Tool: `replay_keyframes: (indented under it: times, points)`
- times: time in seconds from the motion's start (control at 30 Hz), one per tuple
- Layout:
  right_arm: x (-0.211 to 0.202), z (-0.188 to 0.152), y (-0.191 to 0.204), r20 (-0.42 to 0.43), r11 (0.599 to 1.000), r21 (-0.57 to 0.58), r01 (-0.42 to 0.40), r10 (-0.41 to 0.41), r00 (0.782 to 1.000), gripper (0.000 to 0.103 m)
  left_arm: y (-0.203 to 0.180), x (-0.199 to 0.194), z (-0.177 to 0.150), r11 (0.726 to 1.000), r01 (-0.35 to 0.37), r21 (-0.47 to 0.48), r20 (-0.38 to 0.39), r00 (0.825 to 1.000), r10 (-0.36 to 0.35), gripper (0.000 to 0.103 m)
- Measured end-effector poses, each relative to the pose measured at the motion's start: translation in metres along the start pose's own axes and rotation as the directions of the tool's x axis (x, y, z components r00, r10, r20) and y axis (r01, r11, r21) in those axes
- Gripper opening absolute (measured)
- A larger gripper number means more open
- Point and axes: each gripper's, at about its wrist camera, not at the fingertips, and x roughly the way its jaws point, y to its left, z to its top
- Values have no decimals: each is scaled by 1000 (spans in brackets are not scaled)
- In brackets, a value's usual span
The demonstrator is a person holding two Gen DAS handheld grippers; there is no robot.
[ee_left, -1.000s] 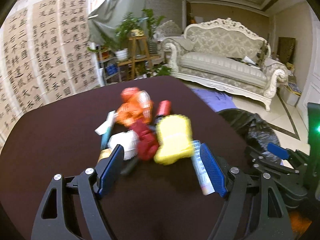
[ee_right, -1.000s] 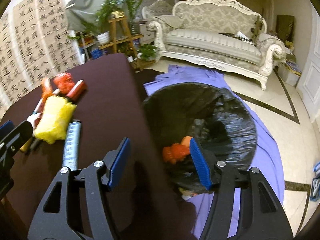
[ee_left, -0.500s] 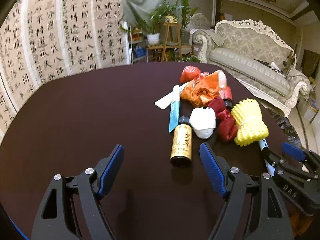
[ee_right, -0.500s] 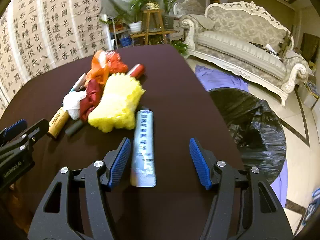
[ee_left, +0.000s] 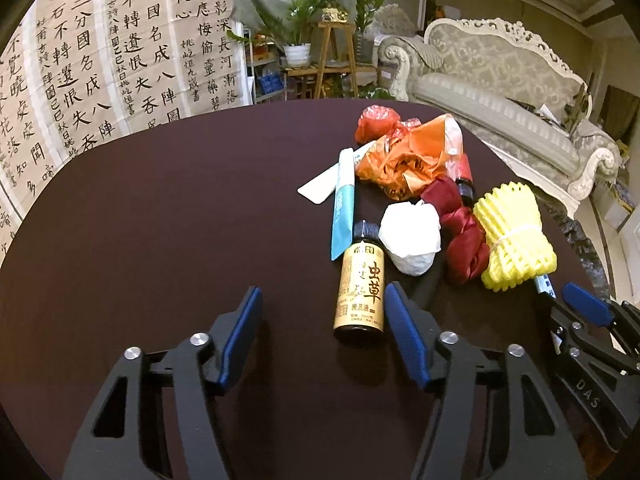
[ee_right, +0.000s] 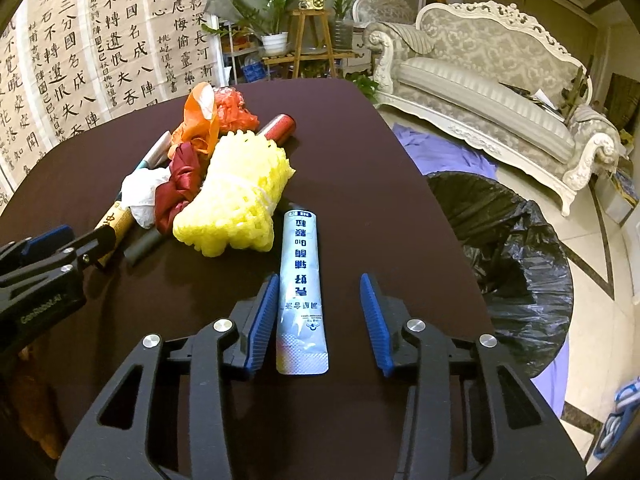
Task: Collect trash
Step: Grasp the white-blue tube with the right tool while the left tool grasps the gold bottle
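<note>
risk first: could pinch only the thin edge of the flat silver-blue foil sachet [ee_right: 303, 292] and let the slick film slide out on the lift, or scrape it along the dark brown round table [ee_right: 360, 184] without picking it up. right gripper [ee_right: 320, 322] not yet clamped, jaws just been closing, sachet between them, left pad touching or nearly touching its edge, right pad clear of it. left gripper [ee_left: 322, 334] also just been closing, holding nothing, small amber bottle with gold label [ee_left: 361, 286] just inside its right pad; could roll away if nudged. sachet lying flat, long, crimped at the near end, beside the yellow foam net bundle [ee_right: 236, 196]. black-lined trash bin [ee_right: 508, 240] open beside the table on the right.
</note>
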Motion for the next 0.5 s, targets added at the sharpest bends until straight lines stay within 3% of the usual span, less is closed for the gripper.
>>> replay_keyframes:
  times: [0.23, 0.5]
  points:
    - [0, 0, 2, 1, 1000, -15, 3, -3, 1000, 39, -1, 2, -4, 1000, 10, 12, -17, 1000, -10, 35]
    - [0, -1, 7, 2, 1000, -24, 11, -11, 1000, 29, 2, 1, -3, 1000, 8, 19, -16, 1000, -8, 30]
